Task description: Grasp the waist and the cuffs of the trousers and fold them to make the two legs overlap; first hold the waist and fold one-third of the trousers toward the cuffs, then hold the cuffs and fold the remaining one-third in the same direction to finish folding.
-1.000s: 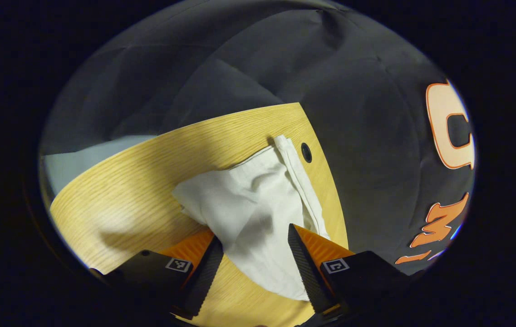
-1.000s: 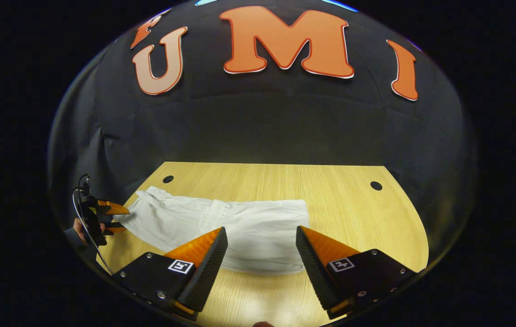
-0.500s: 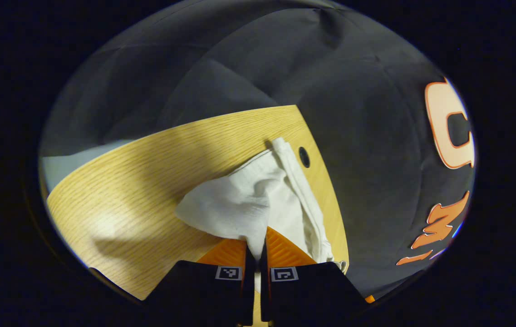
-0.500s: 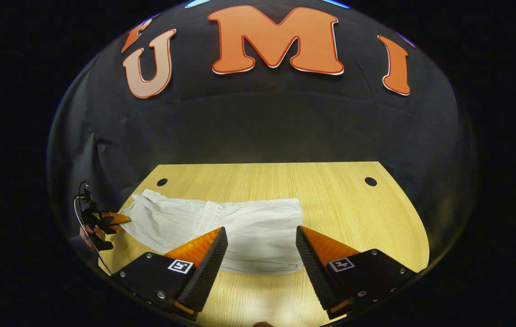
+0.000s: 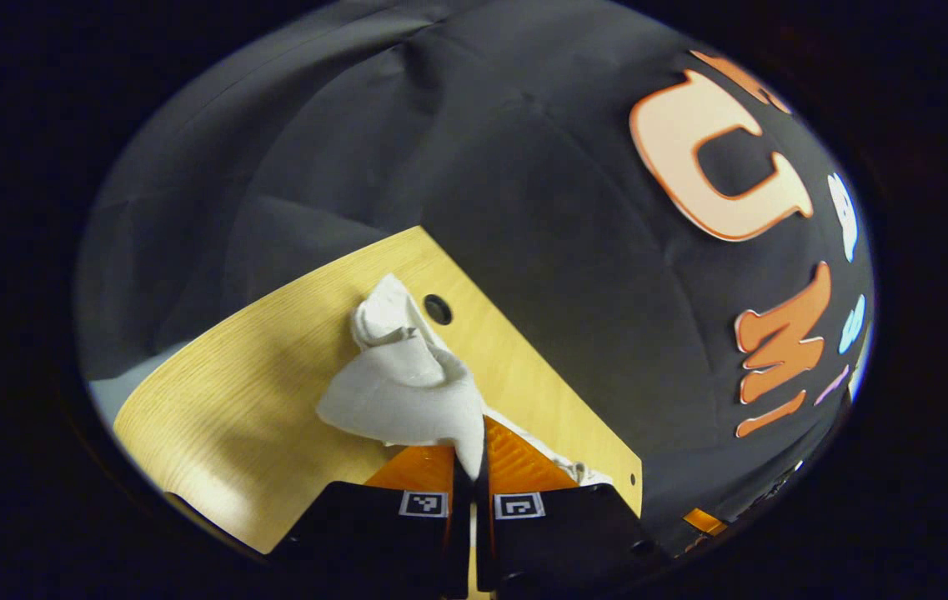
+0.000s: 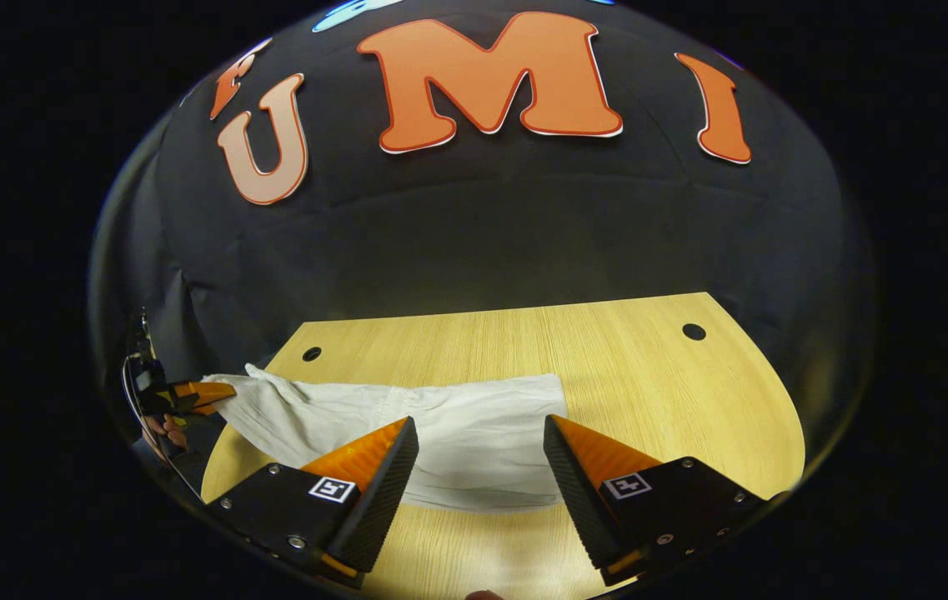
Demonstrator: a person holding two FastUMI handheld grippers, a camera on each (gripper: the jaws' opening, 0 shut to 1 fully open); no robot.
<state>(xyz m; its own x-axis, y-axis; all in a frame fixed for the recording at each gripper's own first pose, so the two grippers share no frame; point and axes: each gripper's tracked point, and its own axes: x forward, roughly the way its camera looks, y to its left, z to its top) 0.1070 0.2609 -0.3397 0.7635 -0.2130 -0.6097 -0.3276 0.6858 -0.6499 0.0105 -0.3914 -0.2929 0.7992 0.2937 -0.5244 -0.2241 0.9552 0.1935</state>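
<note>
Trousers pinched at one end

White trousers [image 6: 407, 417] lie lengthwise left to right across the table [image 6: 649, 375]. Left gripper [image 5: 470, 467] clamps their bunched left end; right gripper [image 6: 480, 462] hovers, fingers apart, at lower centre.

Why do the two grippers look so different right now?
The left gripper is shut, pinching the white trousers; the right gripper is wide open and holds nothing. The left one has lifted its end of the cloth; the right one hovers above the flat part. Both are over the wooden table.
</note>
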